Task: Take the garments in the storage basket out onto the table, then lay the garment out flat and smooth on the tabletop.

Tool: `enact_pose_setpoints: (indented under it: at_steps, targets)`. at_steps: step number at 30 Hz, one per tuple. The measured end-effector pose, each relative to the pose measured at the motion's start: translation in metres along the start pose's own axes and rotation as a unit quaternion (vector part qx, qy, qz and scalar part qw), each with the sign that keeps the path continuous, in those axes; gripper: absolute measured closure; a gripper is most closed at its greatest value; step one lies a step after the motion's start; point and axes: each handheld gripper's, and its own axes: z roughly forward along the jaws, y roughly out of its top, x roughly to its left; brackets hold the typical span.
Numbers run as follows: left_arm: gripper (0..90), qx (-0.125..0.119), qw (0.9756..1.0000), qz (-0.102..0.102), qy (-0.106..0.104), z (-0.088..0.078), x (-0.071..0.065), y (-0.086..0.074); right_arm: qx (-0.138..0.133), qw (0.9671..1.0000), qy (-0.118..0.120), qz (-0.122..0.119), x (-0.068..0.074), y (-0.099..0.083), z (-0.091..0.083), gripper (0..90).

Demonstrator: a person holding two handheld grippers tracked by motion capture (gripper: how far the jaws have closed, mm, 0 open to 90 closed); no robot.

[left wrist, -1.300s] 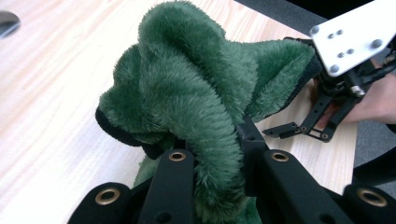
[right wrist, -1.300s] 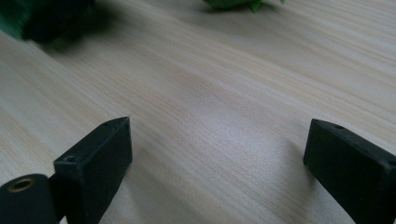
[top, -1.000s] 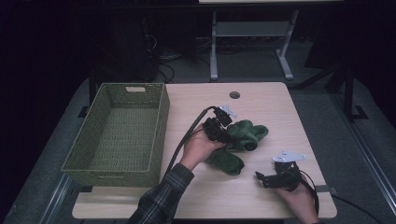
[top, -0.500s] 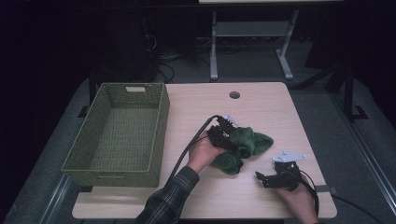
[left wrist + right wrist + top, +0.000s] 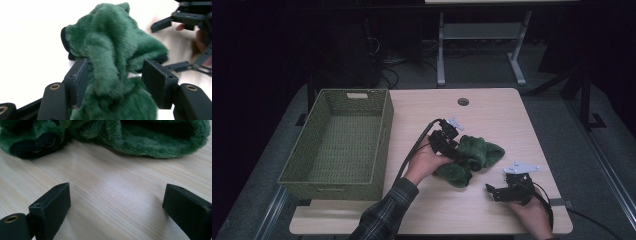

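A green plush cloth lies crumpled on the wooden table, right of the middle. My left gripper reaches into its left side. In the left gripper view the jaws have just been opening and my left gripper stands open around a fold of the cloth; the left pad brushes the plush and the right pad stands clear of it. My right gripper rests low near the front right, open, with only bare tabletop between its jaws. The cloth lies just beyond it.
A green woven basket stands at the table's left with nothing in it. A round cable hole sits near the far edge. Beyond the table a metal stand rises from the dark floor.
My left gripper has sunk a little toward the table with the cloth and its jaws have spread apart. The cloth has settled lower. My right gripper has kept still.
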Motion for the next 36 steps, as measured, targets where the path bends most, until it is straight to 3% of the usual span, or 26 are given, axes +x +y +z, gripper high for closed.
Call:
enact_pose_setpoints:
  at_steps: [8, 9, 17, 24, 30, 33, 36]
  targets:
    - [40.4, -0.006, 0.9999, 0.01, -0.005, -0.012, -0.02, -0.012, 0.0, 1.0, 0.0, -0.001, 0.0, 0.0, 0.0, 7.3]
    - [41.0, -0.006, 0.9999, 0.012, -0.008, -0.013, -0.027, -0.017, 0.0, 1.0, 0.0, -0.001, 0.0, 0.0, 0.0, 7.3]
    - [49.5, 0.002, 0.9997, 0.016, -0.016, -0.007, -0.044, -0.037, -0.001, 1.0, 0.0, -0.001, 0.0, 0.0, 0.0, 7.3]
    - [49.3, 0.014, 0.9998, 0.01, -0.012, 0.01, -0.044, -0.05, 0.0, 1.0, 0.0, -0.001, 0.0, 0.0, 0.0, 7.3]
    - [49.2, 0.017, 0.9998, 0.003, -0.008, 0.023, -0.034, -0.057, 0.0, 1.0, 0.003, -0.004, 0.0, -0.001, -0.001, 7.4]
    - [52.2, 0.013, 0.9999, -0.004, -0.005, 0.027, -0.029, -0.059, 0.005, 1.0, 0.003, -0.005, 0.001, 0.001, -0.002, 11.7]
    - [57.6, 0.011, 0.9999, -0.006, -0.002, 0.029, -0.024, -0.061, 0.005, 0.9998, 0.018, -0.002, 0.004, 0.001, -0.005, 15.2]
